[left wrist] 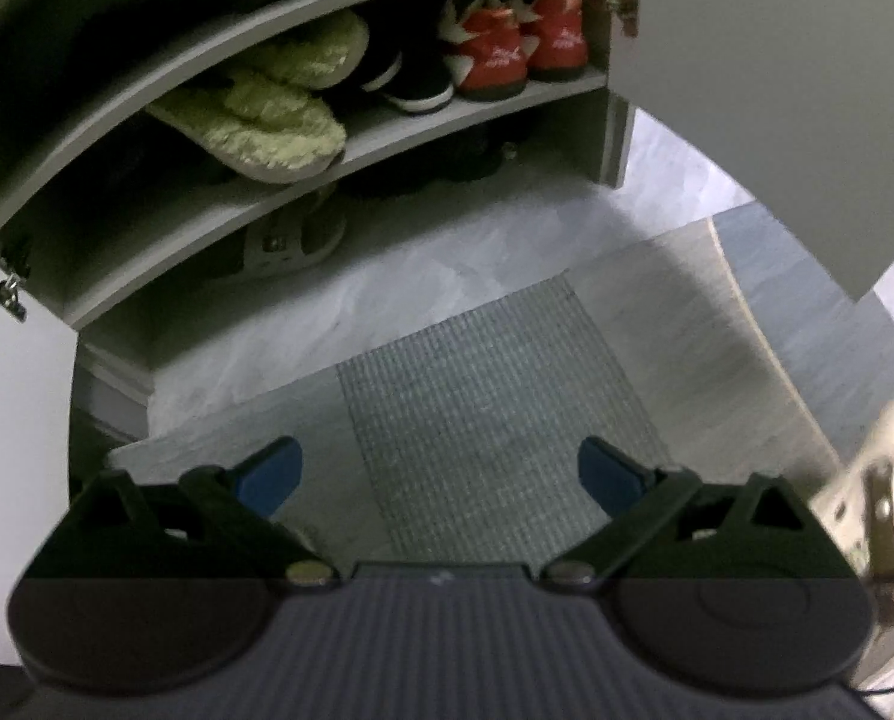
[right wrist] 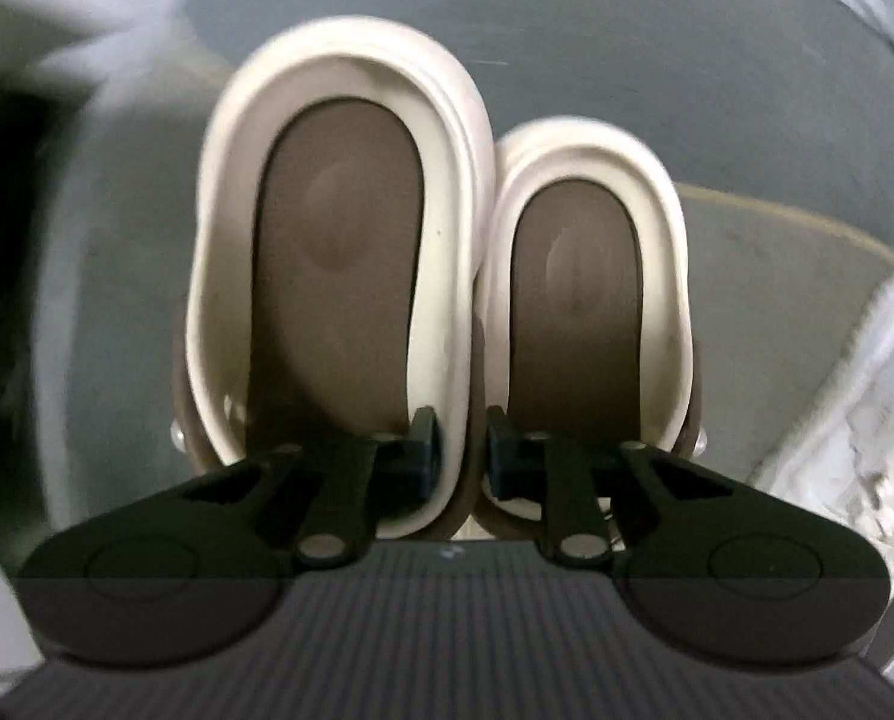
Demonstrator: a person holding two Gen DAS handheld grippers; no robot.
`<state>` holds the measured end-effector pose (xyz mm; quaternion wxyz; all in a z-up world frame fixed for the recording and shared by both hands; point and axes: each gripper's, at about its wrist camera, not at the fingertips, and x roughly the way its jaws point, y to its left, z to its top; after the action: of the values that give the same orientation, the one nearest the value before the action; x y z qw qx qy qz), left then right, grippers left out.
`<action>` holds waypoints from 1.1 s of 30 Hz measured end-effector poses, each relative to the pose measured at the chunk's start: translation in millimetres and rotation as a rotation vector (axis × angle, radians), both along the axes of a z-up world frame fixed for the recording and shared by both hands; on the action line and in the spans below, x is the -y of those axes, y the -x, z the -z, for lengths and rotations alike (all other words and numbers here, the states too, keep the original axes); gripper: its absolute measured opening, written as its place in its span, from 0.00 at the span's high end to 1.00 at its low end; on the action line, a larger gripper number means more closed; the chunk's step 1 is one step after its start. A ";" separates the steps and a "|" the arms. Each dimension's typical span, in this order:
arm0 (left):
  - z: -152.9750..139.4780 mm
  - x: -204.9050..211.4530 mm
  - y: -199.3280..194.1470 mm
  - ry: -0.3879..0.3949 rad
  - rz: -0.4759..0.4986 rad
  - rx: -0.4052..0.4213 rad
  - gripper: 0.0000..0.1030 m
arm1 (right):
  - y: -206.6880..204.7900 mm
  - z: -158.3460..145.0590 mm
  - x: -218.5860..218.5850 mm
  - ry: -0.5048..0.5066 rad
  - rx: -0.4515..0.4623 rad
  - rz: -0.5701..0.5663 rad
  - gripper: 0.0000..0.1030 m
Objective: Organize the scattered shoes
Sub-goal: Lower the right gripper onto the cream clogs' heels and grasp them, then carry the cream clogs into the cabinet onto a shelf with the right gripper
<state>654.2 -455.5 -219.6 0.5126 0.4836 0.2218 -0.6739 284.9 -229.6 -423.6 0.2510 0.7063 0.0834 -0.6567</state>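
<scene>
The right tool (right wrist: 460,456) is clamped on a pair of cream clogs (right wrist: 339,252) with brown insoles — one blue pad inside each shoe, pinching the two adjoining inner walls together. The clogs hang toe-away from the camera, side by side and touching, above a blurred grey floor. The left tool (left wrist: 440,474) stands wide apart and empty over a grey woven mat (left wrist: 489,396) before an open shoe cabinet (left wrist: 387,138), where green fuzzy slippers (left wrist: 255,120), black sneakers (left wrist: 411,84) and red sneakers (left wrist: 513,42) share one shelf.
</scene>
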 end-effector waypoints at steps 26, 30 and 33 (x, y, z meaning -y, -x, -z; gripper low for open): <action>36.0 95.5 -103.7 0.012 -0.136 0.135 0.03 | -345.2 -247.2 465.0 0.495 -0.100 -1.032 0.83; 61.1 142.9 -98.9 0.011 -0.155 0.096 0.03 | -369.1 -241.4 481.9 0.513 -0.113 -1.052 0.85; 66.7 164.0 -98.4 0.027 -0.157 0.063 0.04 | -377.3 -237.4 489.4 0.513 -0.136 -1.048 0.85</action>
<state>752.6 -619.5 -286.2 0.5769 0.4789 0.2337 -0.6190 662.2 -719.1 -186.2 0.6991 0.4438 0.2758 -0.4881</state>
